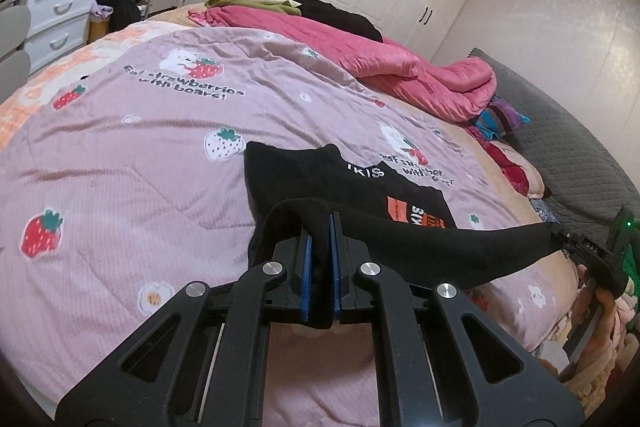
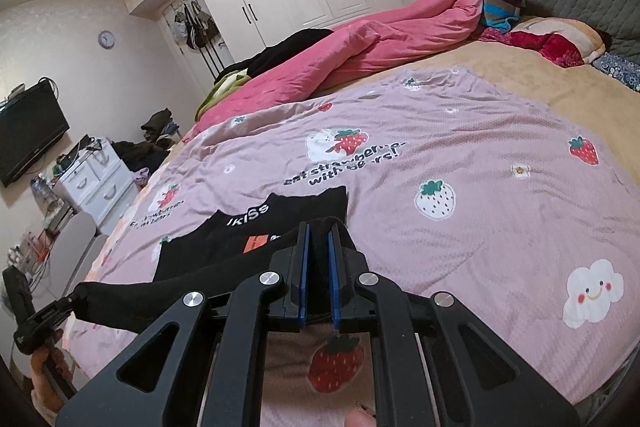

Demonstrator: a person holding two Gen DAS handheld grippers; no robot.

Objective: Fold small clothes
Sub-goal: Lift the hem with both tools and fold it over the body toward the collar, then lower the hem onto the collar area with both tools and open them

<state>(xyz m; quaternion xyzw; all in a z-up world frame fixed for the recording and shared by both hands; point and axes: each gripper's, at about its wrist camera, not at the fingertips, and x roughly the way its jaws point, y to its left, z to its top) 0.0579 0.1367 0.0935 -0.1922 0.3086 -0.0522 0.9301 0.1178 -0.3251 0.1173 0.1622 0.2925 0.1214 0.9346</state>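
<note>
A small black knit garment [image 1: 344, 183] lies near the near edge of a bed covered by a mauve quilted cotton coverlet [image 1: 140, 155], its far part flat on the coverlet and its near hem lifted and stretched into a taut band. White letters on the black cloth read "IKISS" in the right wrist view, and below them sits an orange rectangular patch [image 1: 416, 213] whose small writing is too blurred to read. The coverlet is printed with red and white strawberries, white bears, a smiling cloud, and the words "eat strawberries with bears!".

The left gripper [image 1: 320, 223], black plastic with blue pads, is clenched on one end of the lifted hem, with the cloth bunched between its pads. The right gripper [image 2: 319, 231], of the same make, is clenched on the other end of that hem.

Along the far edge of the bed lies a rumpled pink padded duvet [image 2: 360, 47], beside a striped knitted pillow [image 2: 502, 1].
</note>
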